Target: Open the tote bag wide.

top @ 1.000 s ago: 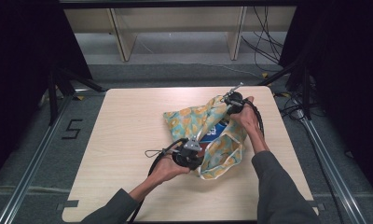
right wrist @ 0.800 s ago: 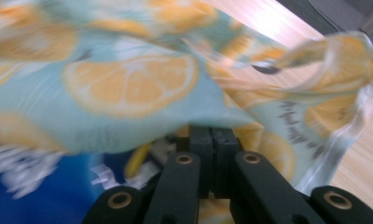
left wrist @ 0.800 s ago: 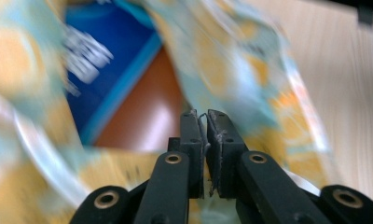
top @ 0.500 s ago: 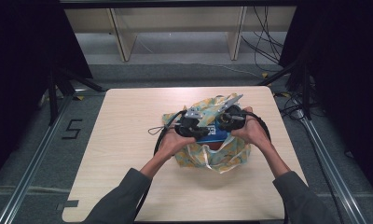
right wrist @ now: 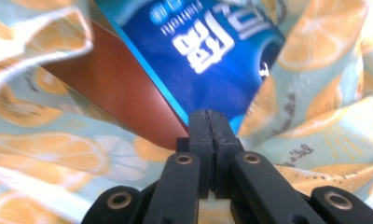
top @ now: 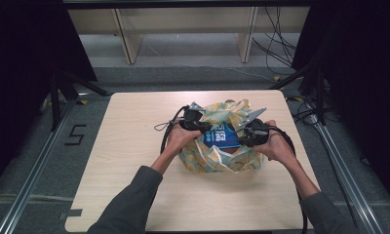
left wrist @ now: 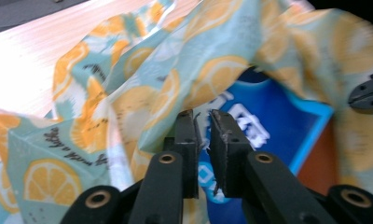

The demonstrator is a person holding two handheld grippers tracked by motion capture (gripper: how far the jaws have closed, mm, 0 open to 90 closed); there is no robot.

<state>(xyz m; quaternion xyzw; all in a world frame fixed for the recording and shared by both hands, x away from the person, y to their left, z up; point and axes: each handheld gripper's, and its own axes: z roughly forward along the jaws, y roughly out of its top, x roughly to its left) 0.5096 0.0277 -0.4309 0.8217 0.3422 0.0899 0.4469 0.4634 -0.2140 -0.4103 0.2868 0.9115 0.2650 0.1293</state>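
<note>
With the lemon-print bag (top: 222, 141) now gathered mid-bench around the blue box (top: 224, 136), the left gripper (left wrist: 202, 115) has just been opening, nothing pinched, while the right gripper (right wrist: 213, 115) stays clamped on the bag's rim.

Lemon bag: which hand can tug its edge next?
Probably the right gripper: jaws shut at the rim of the lemon bag, beside the blue box. On the left gripper the jaws have just been opening and stand apart, pressing nothing.
</note>
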